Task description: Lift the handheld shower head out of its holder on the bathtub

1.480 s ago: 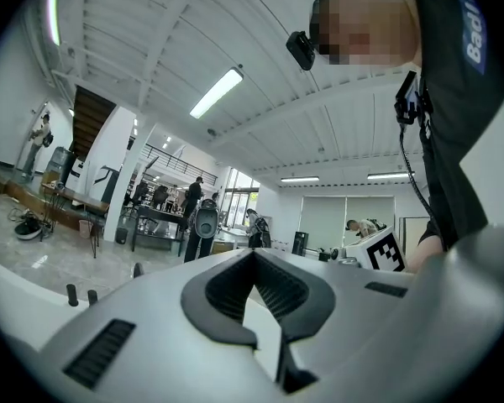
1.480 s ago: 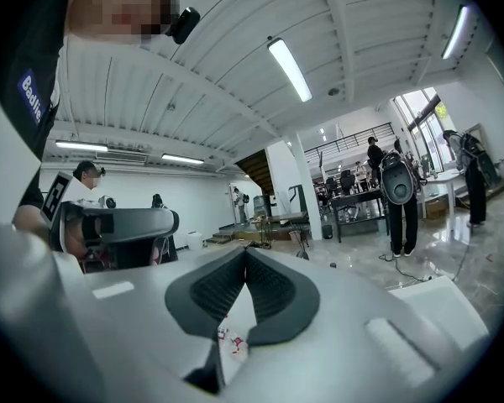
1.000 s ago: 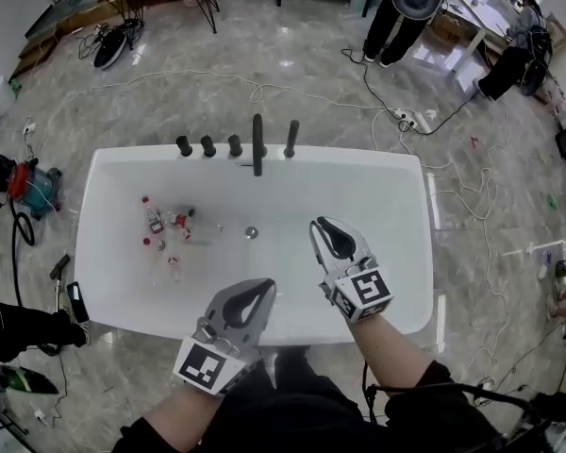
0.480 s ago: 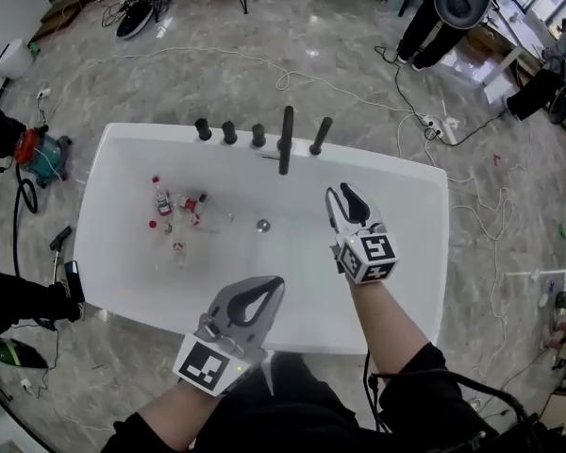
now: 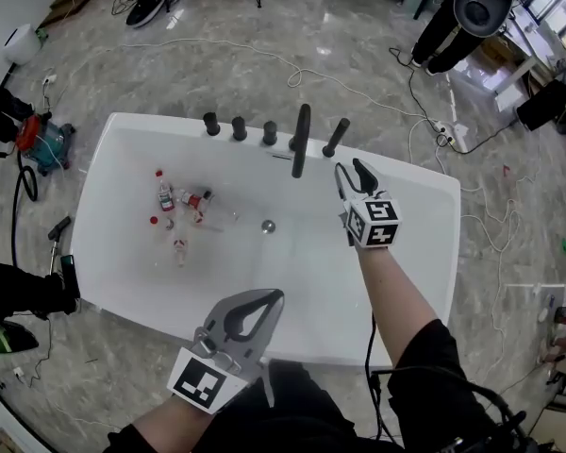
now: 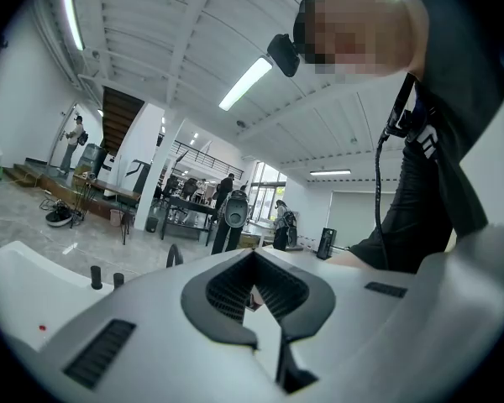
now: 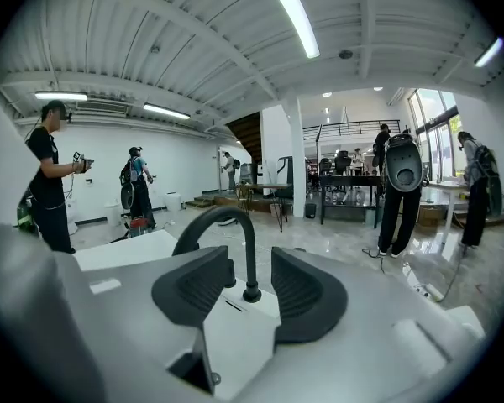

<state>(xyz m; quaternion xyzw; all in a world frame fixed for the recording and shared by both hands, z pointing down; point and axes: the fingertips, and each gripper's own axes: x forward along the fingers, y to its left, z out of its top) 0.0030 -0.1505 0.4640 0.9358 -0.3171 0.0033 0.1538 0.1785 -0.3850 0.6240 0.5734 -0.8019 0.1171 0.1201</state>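
The black handheld shower head (image 5: pixel 336 138) stands upright in its holder on the far rim of the white bathtub (image 5: pixel 123 130), just right of the black arched spout (image 5: pixel 302 140). My right gripper (image 5: pixel 351 168) hovers over the tub close in front of it, jaws opening and nothing between them. In the right gripper view the right gripper (image 7: pixel 250 263) frames the spout (image 7: pixel 249 250) beyond its tips; the shower head does not show there. My left gripper (image 5: pixel 275 297) hangs by the near rim, shut and empty; the left gripper (image 6: pixel 254 263) looks across the tub.
Three black knobs (image 5: pixel 239 127) line the rim left of the spout. Small bottles (image 5: pixel 165 196) lie in the tub's left half and a drain (image 5: pixel 267 226) sits mid-floor. Cables (image 5: pixel 292 74) cross the marble floor. A person's legs (image 5: pixel 448 26) stand at far right.
My right gripper has travelled from the tub's middle toward the far rim, near the shower head, and its jaws have spread. The left gripper has dropped slightly toward the near rim.
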